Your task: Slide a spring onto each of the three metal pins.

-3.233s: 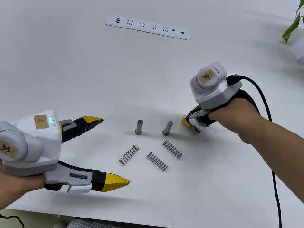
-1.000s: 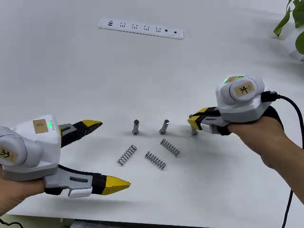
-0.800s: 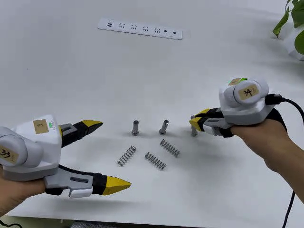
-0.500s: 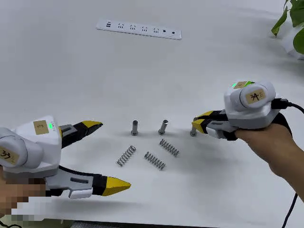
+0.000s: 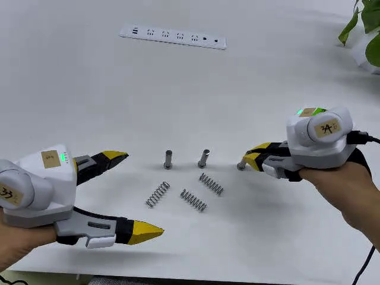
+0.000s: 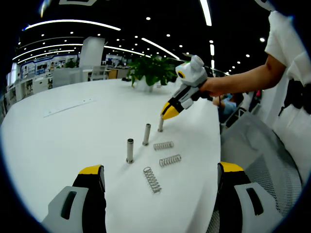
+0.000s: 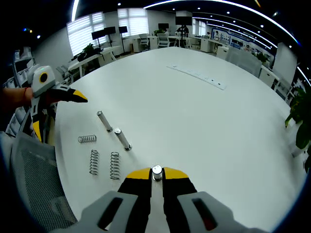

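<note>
Two metal pins stand upright mid-table. A third pin stands to their right. My right gripper lies almost level with its yellow tips at this pin's head. In the right gripper view the pin head sits in the notch of my right gripper, jaws nearly together. Three springs lie flat in front of the pins. My left gripper hovers wide open at the lower left, holding nothing. The left gripper view shows the pins and springs ahead.
A white power strip lies at the far side of the white table. Green plant leaves show at the top right corner. A black cable trails from the right hand.
My right gripper has swung from pointing steeply down to almost level, and the hand has moved right and lower. The third pin stays in place. My left gripper has not moved.
</note>
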### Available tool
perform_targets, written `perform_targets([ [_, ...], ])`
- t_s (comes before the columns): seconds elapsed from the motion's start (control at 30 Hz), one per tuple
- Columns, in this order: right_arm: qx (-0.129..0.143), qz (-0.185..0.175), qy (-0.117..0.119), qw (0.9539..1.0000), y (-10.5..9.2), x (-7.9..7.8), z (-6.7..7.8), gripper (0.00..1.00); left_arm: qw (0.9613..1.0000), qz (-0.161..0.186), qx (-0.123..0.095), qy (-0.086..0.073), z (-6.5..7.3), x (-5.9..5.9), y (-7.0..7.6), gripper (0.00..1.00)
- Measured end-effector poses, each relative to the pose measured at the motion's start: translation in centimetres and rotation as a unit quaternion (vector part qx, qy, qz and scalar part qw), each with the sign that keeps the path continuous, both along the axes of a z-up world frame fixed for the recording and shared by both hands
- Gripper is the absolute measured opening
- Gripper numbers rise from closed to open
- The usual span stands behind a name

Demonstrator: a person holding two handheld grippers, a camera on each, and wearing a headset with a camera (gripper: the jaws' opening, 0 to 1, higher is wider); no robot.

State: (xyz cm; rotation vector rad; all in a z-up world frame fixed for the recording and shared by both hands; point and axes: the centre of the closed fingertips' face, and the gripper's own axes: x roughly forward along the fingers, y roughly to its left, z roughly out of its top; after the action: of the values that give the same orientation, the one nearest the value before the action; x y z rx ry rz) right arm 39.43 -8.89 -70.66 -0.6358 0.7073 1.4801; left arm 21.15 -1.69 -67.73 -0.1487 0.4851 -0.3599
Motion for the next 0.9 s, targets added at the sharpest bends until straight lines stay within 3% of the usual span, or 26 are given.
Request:
perform_targets([
  [0.9,0.002,0.004,-0.001,1.0,0.0,-0.2,-0.2,0.09,1.0,0.001,-0.001,-0.003,0.7,0.5,-0.7,0.97],
])
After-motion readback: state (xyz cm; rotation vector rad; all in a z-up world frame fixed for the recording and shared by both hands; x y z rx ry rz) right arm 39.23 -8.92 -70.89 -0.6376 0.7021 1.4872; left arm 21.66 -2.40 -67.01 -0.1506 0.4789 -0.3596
